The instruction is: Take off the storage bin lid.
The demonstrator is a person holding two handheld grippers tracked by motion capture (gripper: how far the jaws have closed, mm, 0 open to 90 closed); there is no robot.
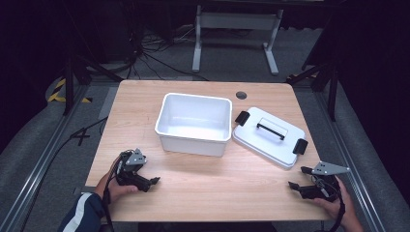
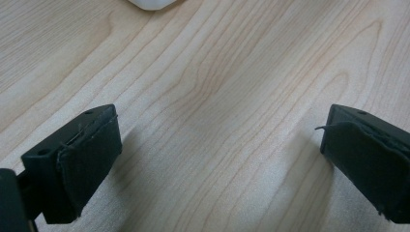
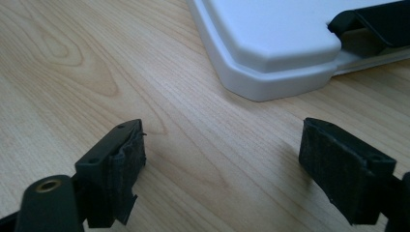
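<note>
High view: 2 hand-held grippers rest low over the near edge of the table (image 1: pixel 145 96), 1 toward each near corner. The left gripper (image 1: pixel 151 182) points right along the near edge; the right gripper (image 1: pixel 296 180) points left and slightly away from the person. Both stand wide open with nothing between the jaws.

The work in hand appears to be closing the open white bin (image 1: pixel 194 123), which stands at mid-table, a little toward the far edge. Its lid (image 1: pixel 269 136) lies flat on the table just right of the bin, its near-left corner close against or touching the bin's right wall. The lid's long axis runs diagonally, from far-left to near-right, with the black handle (image 1: pixel 272 128) along that axis and a black clip at each short end.

Key relation: the lid lies ahead and slightly left of the right gripper, near it, and well apart from the left gripper. The right hand is therefore judged the likelier to reach the lid, and would need to turn to meet the diagonal handle.

Right gripper view: a rounded lid corner (image 3: pixel 270 58) and 1 clip (image 3: pixel 372 21) lie beyond the spread jaws, detail too small in the high view. Left gripper view: bare wood between the pads (image 2: pixel 92 154), and a sliver of the bin's base corner (image 2: pixel 151 4) at the top edge. The handle and lid axis are legible from the high view alone.
</note>
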